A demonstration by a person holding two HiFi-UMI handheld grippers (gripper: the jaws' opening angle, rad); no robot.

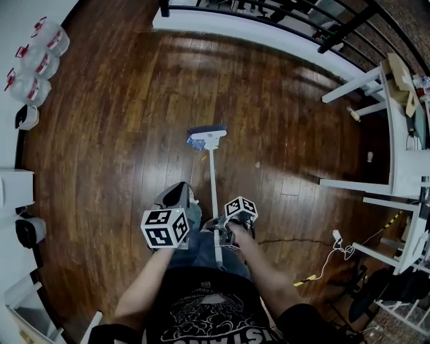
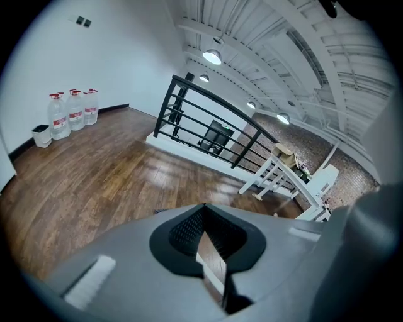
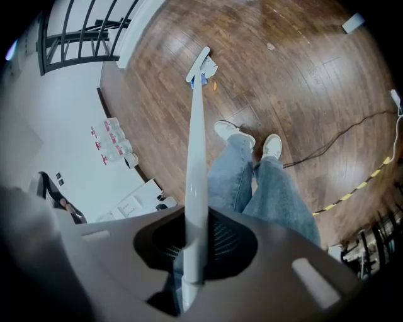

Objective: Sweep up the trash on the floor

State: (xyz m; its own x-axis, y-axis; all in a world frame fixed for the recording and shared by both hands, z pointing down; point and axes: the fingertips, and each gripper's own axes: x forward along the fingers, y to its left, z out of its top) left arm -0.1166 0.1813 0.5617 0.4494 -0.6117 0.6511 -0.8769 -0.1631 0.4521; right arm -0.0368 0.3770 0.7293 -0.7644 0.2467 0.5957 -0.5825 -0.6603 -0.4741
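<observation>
A white-handled broom [image 1: 213,181] stands on the wood floor, its blue-bristled head [image 1: 207,136] ahead of my feet. My right gripper [image 1: 223,238] is shut on the handle [image 3: 195,163] near its upper end and looks down along it to the head [image 3: 200,66]. Beside the head lie a small orange scrap [image 1: 201,160] and a blue bit [image 1: 190,141]; a small white scrap [image 1: 257,164] lies to the right. The right gripper view shows the orange scrap [image 3: 215,85] and the white scrap [image 3: 271,46]. My left gripper [image 1: 176,201] points forward over the floor, jaws [image 2: 214,264] together, nothing seen held.
Water jugs [image 1: 33,60] and a small white bin [image 1: 27,117] line the left wall. A black railing [image 1: 282,13] runs along the far edge. White tables [image 1: 396,154] stand at right, with a cable [image 1: 336,245] and yellow tape [image 1: 306,279] on the floor.
</observation>
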